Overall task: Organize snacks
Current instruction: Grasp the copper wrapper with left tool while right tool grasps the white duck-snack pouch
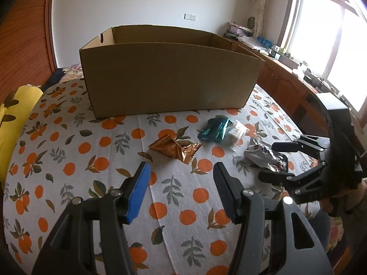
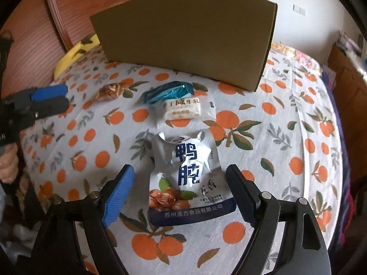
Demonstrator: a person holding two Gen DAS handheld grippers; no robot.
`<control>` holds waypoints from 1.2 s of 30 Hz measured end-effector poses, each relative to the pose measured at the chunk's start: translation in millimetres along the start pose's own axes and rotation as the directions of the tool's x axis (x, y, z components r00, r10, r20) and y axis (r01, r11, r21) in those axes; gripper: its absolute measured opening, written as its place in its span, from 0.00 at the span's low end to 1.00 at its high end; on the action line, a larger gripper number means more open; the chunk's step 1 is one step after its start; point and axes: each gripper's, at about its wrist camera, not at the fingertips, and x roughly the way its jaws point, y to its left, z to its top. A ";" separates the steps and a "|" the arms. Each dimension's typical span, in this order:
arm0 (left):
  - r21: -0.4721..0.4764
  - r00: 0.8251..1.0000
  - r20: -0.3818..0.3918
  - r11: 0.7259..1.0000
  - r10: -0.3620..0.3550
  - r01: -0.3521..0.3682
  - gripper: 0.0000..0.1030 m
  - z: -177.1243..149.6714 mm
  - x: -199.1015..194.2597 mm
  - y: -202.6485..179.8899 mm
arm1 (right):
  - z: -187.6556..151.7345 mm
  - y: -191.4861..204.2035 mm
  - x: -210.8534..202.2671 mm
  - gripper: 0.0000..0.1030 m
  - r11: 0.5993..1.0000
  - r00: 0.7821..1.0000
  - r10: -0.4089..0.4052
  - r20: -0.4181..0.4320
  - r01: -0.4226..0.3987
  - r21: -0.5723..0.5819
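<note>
Several snack packets lie on the orange-print bedsheet before an open cardboard box (image 1: pixel 169 75) (image 2: pixel 188 43). A copper foil packet (image 1: pixel 175 149) (image 2: pixel 110 91) lies just ahead of my open, empty left gripper (image 1: pixel 181 174). A teal packet (image 1: pixel 215 129) (image 2: pixel 167 90) and a white nougat packet (image 1: pixel 238 131) (image 2: pixel 183 110) lie further right. My right gripper (image 2: pixel 181 183) (image 1: pixel 275 160) is open with its jaws either side of a silver duck-snack pouch (image 2: pixel 185 174) (image 1: pixel 266 157), not closed on it.
A yellow pillow (image 1: pixel 13 119) lies at the left edge of the bed. A wooden wardrobe (image 2: pixel 45 29) stands behind it. A low wooden cabinet (image 1: pixel 286 80) with clutter runs under the window on the right.
</note>
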 end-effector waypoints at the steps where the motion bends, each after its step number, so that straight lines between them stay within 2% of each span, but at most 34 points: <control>1: 0.000 1.000 -0.001 1.000 0.003 -0.003 0.56 0.6 2.4 0.6 | -0.2 1.1 1.1 0.81 1.000 1.000 -0.025 0.005 0.025 -0.003; 4: -0.008 1.000 -0.008 1.000 0.004 -0.004 0.56 1.1 8.1 1.2 | 1.6 0.6 5.6 0.81 0.996 0.996 -0.091 0.023 0.090 0.015; 9: -0.019 1.000 -0.026 1.000 -0.009 0.008 0.56 -0.1 15.4 2.4 | 2.0 1.7 6.4 0.79 0.994 0.992 -0.111 0.055 0.110 0.029; 12: -0.047 0.999 -0.031 0.999 -0.015 0.014 0.56 2.7 21.4 5.0 | -0.1 1.1 4.9 0.67 0.992 0.990 -0.120 0.077 0.117 0.045; 16: -0.098 0.998 -0.056 0.995 -0.032 0.027 0.56 8.3 35.8 8.8 | -5.6 2.3 1.5 0.60 0.991 0.987 -0.127 0.100 0.122 0.050; 25: -0.220 0.993 -0.077 0.973 -0.090 0.071 0.56 26.7 55.6 14.5 | -5.4 2.9 1.9 0.59 0.991 0.987 -0.126 0.104 0.121 0.050; 30: -0.237 0.998 -0.065 0.971 -0.025 0.009 0.56 36.4 60.2 17.7 | -5.4 2.7 1.9 0.60 0.992 0.987 -0.121 0.104 0.117 0.051; 33: -0.212 0.994 -0.101 0.975 0.040 -0.061 0.55 38.0 69.7 16.1 | -5.8 2.8 2.0 0.60 0.992 0.987 -0.121 0.104 0.116 0.050; 36: -0.184 0.989 -0.130 0.979 0.067 -0.091 0.55 34.9 75.6 13.2 | -5.8 2.4 2.1 0.60 0.992 0.987 -0.120 0.104 0.115 0.049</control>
